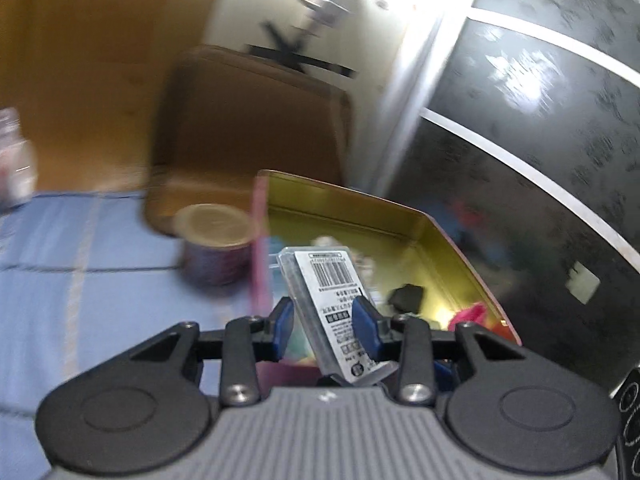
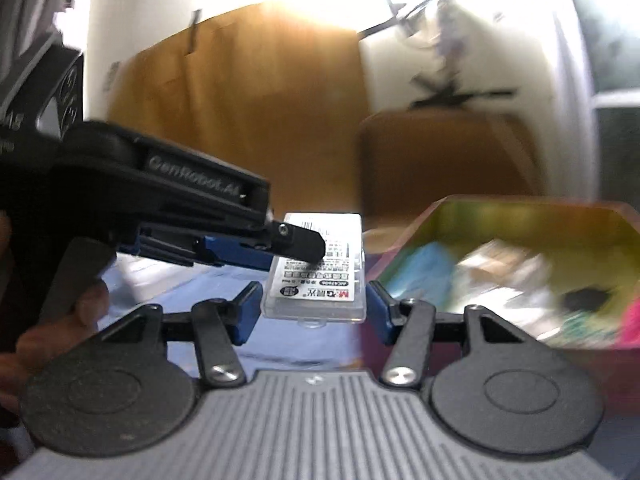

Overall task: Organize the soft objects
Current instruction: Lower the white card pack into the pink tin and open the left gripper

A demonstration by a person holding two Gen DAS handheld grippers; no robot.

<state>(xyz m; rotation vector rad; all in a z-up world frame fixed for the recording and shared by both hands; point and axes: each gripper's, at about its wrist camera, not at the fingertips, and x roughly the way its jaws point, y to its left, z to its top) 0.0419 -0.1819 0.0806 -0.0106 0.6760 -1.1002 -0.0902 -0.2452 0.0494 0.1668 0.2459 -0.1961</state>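
blue checked cloth (image 1: pixel 80 264) spreads to the left of our left gripper (image 1: pixel 326 322), and on it, ahead and to the left of the fingers, stands a round can (image 1: pixel 218 244) with a pale lid. between the blue pads we hold a clear plastic case (image 1: pixel 332 304) with a barcode label; the jaws are clamped on its two flat faces and it stands tilted up out of the grip. just ahead and to the right of it lies an open tin box (image 1: pixel 360 208) with a gold inside and pink walls, holding blurred coloured items and one small black thing (image 1: pixel 406 298).

from our right gripper (image 2: pixel 312 312) we see the left gripper (image 2: pixel 298 246) reaching in from the left, one black fingertip lying over the label of the same case (image 2: pixel 320 280). the right gripper's blue pads stand on either side of the case's near end; whether they press on it we cannot tell. the tin box (image 2: pixel 520 208) sits ahead and to the right.
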